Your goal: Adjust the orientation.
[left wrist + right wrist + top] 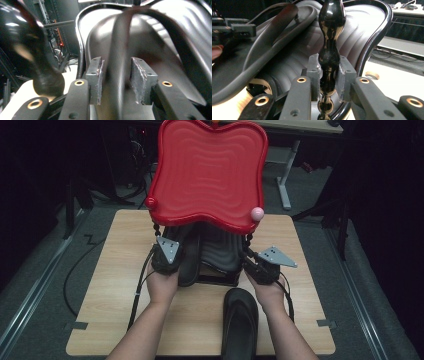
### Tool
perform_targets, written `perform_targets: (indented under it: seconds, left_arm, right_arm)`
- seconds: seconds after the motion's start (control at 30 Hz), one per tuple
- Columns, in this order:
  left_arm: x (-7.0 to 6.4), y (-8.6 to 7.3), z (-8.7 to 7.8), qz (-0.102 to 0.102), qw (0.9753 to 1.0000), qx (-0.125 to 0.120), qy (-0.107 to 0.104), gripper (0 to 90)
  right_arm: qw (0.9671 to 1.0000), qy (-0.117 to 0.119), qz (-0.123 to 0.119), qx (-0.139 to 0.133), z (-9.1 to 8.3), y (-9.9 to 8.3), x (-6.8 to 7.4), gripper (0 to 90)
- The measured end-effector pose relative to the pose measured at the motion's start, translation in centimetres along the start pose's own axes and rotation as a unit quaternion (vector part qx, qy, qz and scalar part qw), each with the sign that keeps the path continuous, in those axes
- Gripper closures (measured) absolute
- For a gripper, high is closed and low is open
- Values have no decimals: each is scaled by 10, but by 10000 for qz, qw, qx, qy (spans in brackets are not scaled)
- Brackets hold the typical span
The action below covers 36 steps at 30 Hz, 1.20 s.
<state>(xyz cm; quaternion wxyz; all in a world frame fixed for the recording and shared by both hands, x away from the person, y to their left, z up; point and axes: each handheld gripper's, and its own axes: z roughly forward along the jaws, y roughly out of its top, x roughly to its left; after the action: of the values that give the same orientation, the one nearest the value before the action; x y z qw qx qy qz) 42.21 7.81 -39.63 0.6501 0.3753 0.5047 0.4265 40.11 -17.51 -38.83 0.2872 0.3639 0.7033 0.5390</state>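
1. A shoe rack with a red top tray (210,170) and a black lower tray (220,252) is seen standing on the counter (115,285), near its far middle.
2. The left hand-held gripper (166,254) is held at the rack's left side; in the left gripper view its pads (96,75) are closed on a black slipper (120,62), blurred there.
3. That slipper (189,257) is seen leaning on the black tray, its heel end toward the person.
4. The right hand-held gripper (260,265) is held at the rack's right side; in the right gripper view it is clenched on a glossy black beaded post (329,45) of the rack.
5. A second black slipper (240,322) is seen lying flat on the counter, just beside the right forearm, at the near edge.
6. A pink knob (257,213) is seen on the red tray's near right corner.
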Motion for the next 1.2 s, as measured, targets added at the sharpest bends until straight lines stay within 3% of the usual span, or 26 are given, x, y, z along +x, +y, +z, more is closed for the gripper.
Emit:
perform_targets:
  seconds: [0.07,0.33,0.4,0.53,0.7,0.77,0.83,1.0,1.2]
  left_arm:
    - [-1,3,-2,-73,10000,19,-48,613]
    - [-4,1,-9,-3,9998,130,-138,647]
    - [-4,2,-12,-82,9995,211,-209,566]
    - [-4,2,-16,-205,9989,312,-296,539]
    - [-5,-3,-15,-176,9986,416,-290,590]
    - [-8,-5,-17,-40,9985,402,-362,659]
    - [-10,-7,-17,171,9990,329,-259,743]
    - [-8,-3,-13,114,9991,347,-217,764]
    - [-14,2,3,205,9997,38,-116,784]
  right_arm:
    - [10000,0,8,5,0,0,0,755]
    - [10000,14,24,2,1,0,0,754]
    - [10000,22,23,10,1,1,0,754]
    - [10000,22,25,17,1,1,0,754]
    - [10000,8,29,43,2,1,0,754]
    - [10000,8,31,48,2,1,-1,754]
    - [10000,10,36,45,2,1,-1,754]
    - [10000,12,41,50,2,1,-1,753]
    - [10000,31,34,65,3,2,-1,754]
